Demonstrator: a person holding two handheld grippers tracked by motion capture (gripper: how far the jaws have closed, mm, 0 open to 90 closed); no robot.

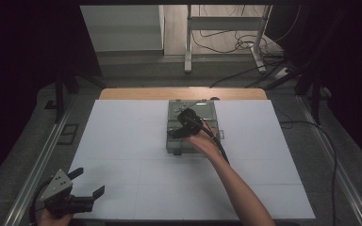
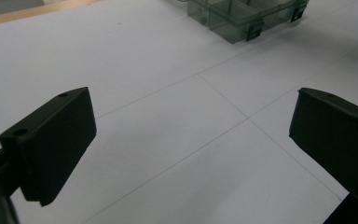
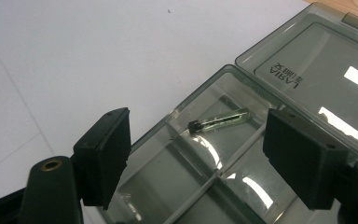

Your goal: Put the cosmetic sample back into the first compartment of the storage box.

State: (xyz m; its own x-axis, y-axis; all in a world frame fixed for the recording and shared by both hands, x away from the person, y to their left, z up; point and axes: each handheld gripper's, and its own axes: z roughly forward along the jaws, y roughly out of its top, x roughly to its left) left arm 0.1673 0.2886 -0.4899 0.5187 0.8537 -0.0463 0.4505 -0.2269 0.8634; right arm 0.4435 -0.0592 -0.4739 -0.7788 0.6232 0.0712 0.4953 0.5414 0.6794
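A smoky clear compartment box (image 1: pixel 173 143) lies open on the white table top, its lid (image 3: pixel 317 70) folded back. In the right gripper view a slim small part with a black head (image 3: pixel 219 122) lies loose in one compartment of the box (image 3: pixel 200 79). My right gripper (image 1: pixel 178 132) hovers over the box; its jaws stand open, with nothing pressed between them (image 3: pixel 196 135). My left gripper (image 1: pixel 88 181) rests at the near left corner of the table, open and empty (image 2: pixel 191 121), facing the box (image 2: pixel 242 18) from afar.
The white sheet (image 1: pixel 122 141) covers most of the table, with a strip of bare wood (image 1: pixel 136 93) at the far edge. Cables (image 1: pixel 330 141) trail along the right side. Metal rails (image 1: pixel 37 165) run along both sides of the table.
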